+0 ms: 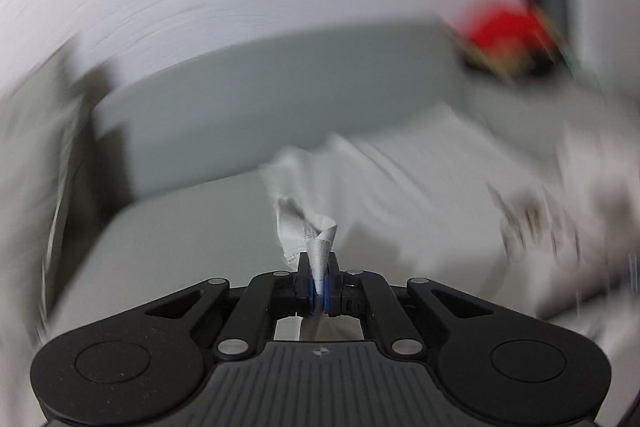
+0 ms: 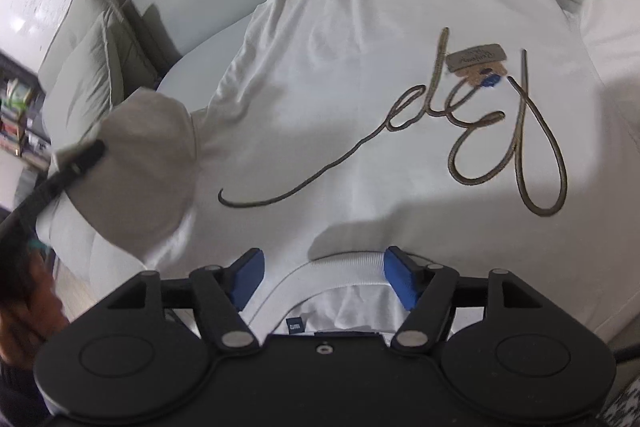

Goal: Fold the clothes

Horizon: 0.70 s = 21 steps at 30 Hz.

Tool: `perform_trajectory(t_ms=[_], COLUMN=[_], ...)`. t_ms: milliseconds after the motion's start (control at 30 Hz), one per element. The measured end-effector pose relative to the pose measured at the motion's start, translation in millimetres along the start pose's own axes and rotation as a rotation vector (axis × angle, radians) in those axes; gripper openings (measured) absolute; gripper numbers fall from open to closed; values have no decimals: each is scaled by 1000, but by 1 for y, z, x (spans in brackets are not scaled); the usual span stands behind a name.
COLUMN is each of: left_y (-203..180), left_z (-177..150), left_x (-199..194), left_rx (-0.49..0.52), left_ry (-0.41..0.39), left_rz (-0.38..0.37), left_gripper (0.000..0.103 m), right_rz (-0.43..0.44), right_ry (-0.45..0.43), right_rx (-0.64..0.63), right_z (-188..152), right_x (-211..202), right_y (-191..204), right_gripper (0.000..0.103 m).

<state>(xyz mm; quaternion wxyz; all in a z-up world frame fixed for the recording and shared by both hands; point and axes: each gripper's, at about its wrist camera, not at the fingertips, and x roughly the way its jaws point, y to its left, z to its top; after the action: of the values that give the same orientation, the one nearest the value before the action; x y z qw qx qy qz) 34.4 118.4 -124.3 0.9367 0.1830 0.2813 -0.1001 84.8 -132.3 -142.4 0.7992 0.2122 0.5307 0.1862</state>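
Note:
A white T-shirt (image 2: 360,107) with gold script lettering and a brown hang tag (image 2: 476,61) lies spread front-up on a pale grey sofa seat (image 2: 192,7). My right gripper (image 2: 324,258) is open, its blue pads (image 2: 250,269) standing on either side of the ribbed collar (image 2: 340,265) without pressing on it. My left gripper (image 1: 319,269) is shut on a bunched fold of the shirt's white fabric (image 1: 316,239). In the right wrist view the left gripper (image 2: 76,163) appears at the left, holding the sleeve (image 2: 148,163) lifted off the seat. The left wrist view is heavily blurred.
Grey cushions (image 2: 92,67) lean at the seat's left end, with a bookshelf (image 2: 16,115) beyond them. A person's hand (image 2: 24,307) is at the lower left. A blurred red object (image 1: 504,27) sits past the sofa's backrest (image 1: 280,87). A white wall rises behind.

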Motion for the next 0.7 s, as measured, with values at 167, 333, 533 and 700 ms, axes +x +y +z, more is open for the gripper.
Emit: perform_trajectory(t_ms=[167, 333, 533, 700], left_y=[-45, 0, 105, 169], left_z=[-25, -12, -34, -102], left_x=[35, 32, 28, 33], left_rx=[333, 89, -526, -902], left_ry=[171, 140, 139, 302], left_rz=[6, 40, 182, 263], left_gripper=[5, 6, 5, 6], right_rz=[16, 16, 26, 27], right_ry=[-1, 1, 1, 5], right_rx=[56, 60, 75, 67], right_z=[2, 3, 4, 4], right_x=[-1, 0, 0, 0], right_y=[-5, -5, -8, -8], right_gripper=[65, 65, 65, 66])
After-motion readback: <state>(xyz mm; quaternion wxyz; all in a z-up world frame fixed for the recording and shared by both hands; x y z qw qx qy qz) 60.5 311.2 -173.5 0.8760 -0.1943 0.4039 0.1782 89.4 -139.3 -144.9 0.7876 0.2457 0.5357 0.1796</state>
